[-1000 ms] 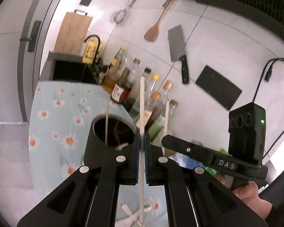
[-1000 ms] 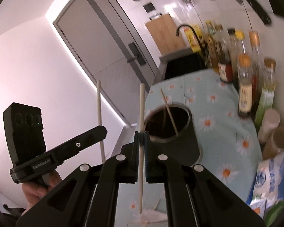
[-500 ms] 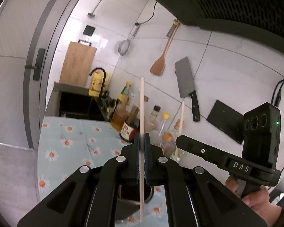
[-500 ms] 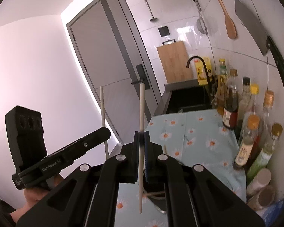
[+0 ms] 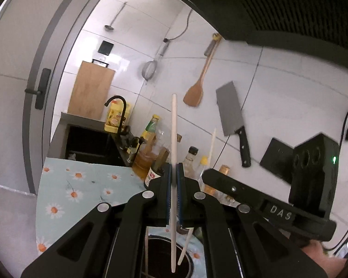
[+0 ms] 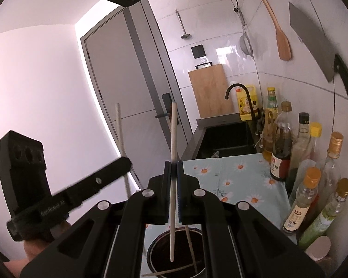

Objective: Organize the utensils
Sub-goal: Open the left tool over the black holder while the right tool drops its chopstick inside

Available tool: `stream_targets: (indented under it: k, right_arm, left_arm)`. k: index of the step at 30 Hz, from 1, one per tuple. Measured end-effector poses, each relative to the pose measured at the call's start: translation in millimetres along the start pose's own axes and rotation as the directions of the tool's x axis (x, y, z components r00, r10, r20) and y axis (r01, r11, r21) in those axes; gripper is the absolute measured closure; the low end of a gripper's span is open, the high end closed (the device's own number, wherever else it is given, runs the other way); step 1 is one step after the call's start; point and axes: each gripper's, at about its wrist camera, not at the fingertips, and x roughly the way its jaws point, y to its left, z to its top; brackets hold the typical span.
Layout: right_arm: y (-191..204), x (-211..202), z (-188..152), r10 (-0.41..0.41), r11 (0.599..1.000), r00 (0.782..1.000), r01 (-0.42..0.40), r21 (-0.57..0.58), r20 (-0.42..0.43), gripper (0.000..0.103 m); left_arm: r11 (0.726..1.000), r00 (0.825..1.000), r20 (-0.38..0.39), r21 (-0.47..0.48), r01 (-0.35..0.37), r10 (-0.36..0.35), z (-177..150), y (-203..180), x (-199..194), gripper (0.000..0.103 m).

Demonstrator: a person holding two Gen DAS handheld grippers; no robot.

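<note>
My left gripper [image 5: 174, 178] is pressed together on one pale chopstick [image 5: 174, 139], held upright, its lower tip hanging over the mouth of the dark round holder [image 5: 164, 259] below. My right gripper [image 6: 173, 176] is likewise clamped on a second chopstick [image 6: 173, 134], also upright, its tip just above the same holder [image 6: 176, 252]. Each gripper shows in the other's view: the right one [image 5: 262, 199] to the side of the left camera, the left one [image 6: 69, 194] beside the right camera, each with its stick rising above it.

That makes two chopsticks in the grippers, one apiece; inside the holder I count at least two more thin sticks [image 6: 190, 245] leaning against its wall. The holder stands on the surface, on a light blue daisy-print cloth [image 6: 239, 178].

Along the wall a row of bottles [image 6: 280, 148] crowds the cloth's edge, close beside the holder. A black sink [image 6: 225, 141] with a black tap lies beyond. On the tiles hang a cleaver [image 5: 232, 115], a wooden spatula [image 5: 197, 85], a strainer [image 5: 148, 69] and a ladle [image 5: 114, 16]; a cutting board [image 5: 90, 92] leans behind the sink.
</note>
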Motion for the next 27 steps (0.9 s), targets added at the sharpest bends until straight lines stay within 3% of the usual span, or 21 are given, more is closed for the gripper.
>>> stream_targets:
  k: [9,17,19,20,27]
  right_arm:
    - [-14.8,13.1,-16.6,-0.007,0.999,1.0,0.008,0.037,-0.015,0.097]
    - [-17.2,23.8,-31.1,0.006,0.997,0.996,0.0,0.071,-0.086,0.097]
    - [-16.2,21.4,-31.9,0.005,0.997,0.996,0.001,0.075,-0.086,0.097]
    - [-15.5,19.5,-31.5,0.005,0.997,0.996,0.001,0.077,-0.085,0.096]
    - [-12.8,0.0,-29.1,-0.004,0.997,0.997,0.011,0.079,-0.078,0.096]
  left_arm:
    - [1.0,0.999,-0.049,-0.011,-0.006,0.005,-26.1,16.3,22.8,0.099]
    - [1.0,0.991,-0.134,-0.018,-0.024,0.021,-41.6,16.5,29.2,0.098]
    - [0.999,0.99,-0.137,-0.024,-0.027,0.024,-41.1,15.4,25.8,0.083]
    - [0.999,0.991,-0.13,-0.023,-0.031,0.028,-40.3,14.8,22.9,0.081]
    - [0.999,0.992,-0.122,-0.02,-0.03,0.027,-34.2,8.7,9.8,0.081]
